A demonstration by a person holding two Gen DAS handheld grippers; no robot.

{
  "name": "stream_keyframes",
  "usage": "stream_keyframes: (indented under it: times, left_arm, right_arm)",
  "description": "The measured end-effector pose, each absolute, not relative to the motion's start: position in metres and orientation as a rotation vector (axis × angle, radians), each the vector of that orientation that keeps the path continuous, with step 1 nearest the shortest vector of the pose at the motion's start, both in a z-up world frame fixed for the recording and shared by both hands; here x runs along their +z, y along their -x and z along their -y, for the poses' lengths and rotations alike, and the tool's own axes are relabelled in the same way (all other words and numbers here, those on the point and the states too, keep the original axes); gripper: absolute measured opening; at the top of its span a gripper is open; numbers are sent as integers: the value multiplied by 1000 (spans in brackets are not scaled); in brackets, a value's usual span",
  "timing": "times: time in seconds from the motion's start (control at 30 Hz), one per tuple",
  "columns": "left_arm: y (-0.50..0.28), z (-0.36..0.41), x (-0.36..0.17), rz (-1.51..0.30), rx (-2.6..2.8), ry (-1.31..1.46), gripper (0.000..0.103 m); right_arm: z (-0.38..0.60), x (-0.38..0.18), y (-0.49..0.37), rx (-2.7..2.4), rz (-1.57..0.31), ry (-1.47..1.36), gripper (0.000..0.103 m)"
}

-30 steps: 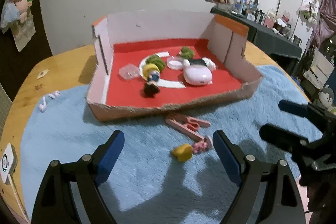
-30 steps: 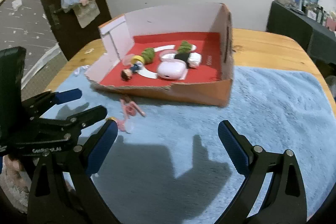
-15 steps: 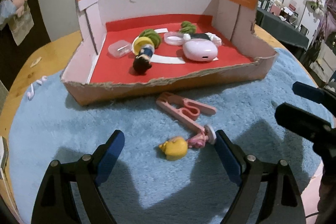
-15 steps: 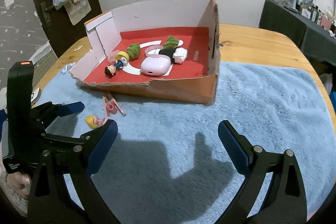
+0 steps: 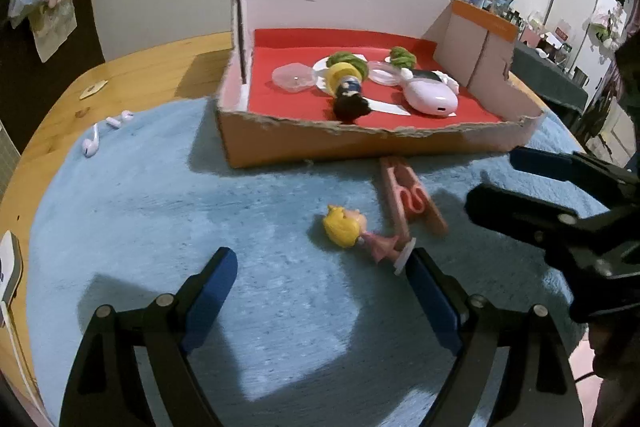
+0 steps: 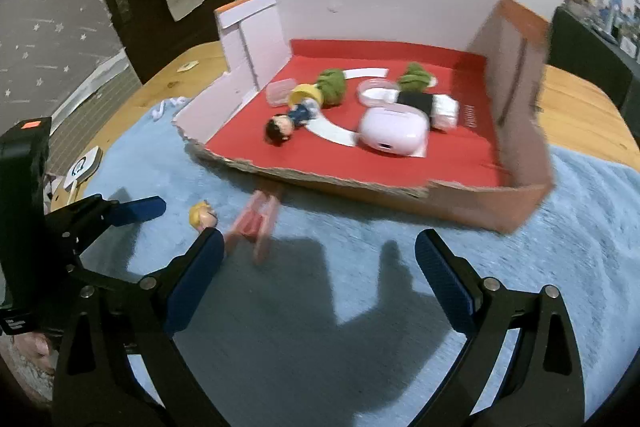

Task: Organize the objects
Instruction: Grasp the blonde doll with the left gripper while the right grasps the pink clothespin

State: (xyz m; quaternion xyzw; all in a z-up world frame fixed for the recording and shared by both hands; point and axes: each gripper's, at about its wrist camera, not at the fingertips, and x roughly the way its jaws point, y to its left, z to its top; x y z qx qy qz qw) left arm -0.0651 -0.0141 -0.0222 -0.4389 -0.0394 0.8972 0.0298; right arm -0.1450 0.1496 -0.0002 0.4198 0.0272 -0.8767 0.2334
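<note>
A blonde doll in a pink dress [image 5: 354, 231] lies on the blue mat just ahead of my open, empty left gripper [image 5: 324, 287], its base by the right fingertip. A pink clothes peg [image 5: 410, 197] lies beside it, toward the box. The doll's head [image 6: 203, 215] and the blurred peg [image 6: 256, 223] also show in the right wrist view, left of my open, empty right gripper [image 6: 320, 263]. The cardboard box [image 5: 400, 143] with a red floor holds a dark-haired doll [image 5: 350, 99], a pink case [image 5: 432, 97], green pieces and clear lids.
Two white earbuds [image 5: 104, 133] lie at the mat's left edge on the wooden table [image 5: 132, 75]. A white device [image 5: 8, 271] sits at the near left edge. The right gripper's body [image 5: 560, 211] reaches in from the right. The mat [image 6: 560, 247] extends right of the box.
Both grippers have moved forward and down toward the mat. The doll and peg now lie closer to the left gripper's fingers. The right view has swung left toward the peg.
</note>
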Motion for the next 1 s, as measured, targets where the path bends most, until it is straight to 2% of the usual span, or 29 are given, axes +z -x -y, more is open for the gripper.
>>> stream_keyframes:
  times: [0.37, 0.47, 0.57, 0.63, 0.67, 0.73, 0.8, 1.0]
  left_arm:
    - [65, 20, -22, 67, 2731, 1315, 84]
    - [64, 16, -23, 25, 2727, 1298, 76]
    - [64, 11, -22, -5, 2725, 1278, 69]
    - [66, 10, -21, -4, 2720, 1266, 64]
    - [67, 9, -21, -2, 2714, 1264, 62]
    - [69, 6, -22, -31, 2716, 1259, 59]
    - [68, 2, -21, -61, 2703, 1254, 52]
    - [67, 3, -20, -43, 2687, 1238, 49]
  right_arm:
    - [-122, -16, 161, -2358, -84, -1207, 98]
    - [-118, -21, 163, -2362, -109, -1229, 97]
    - [-115, -24, 163, -2378, -150, -1234, 83]
    - [-112, -22, 161, -2365, -164, -1225, 63]
    - [-110, -21, 160, -2353, -169, -1223, 59]
    - [-104, -20, 158, -2333, -195, -1218, 41]
    - [-99, -19, 156, -2301, -205, -1217, 33]
    - [-104, -20, 156, -2277, -178, -1236, 28]
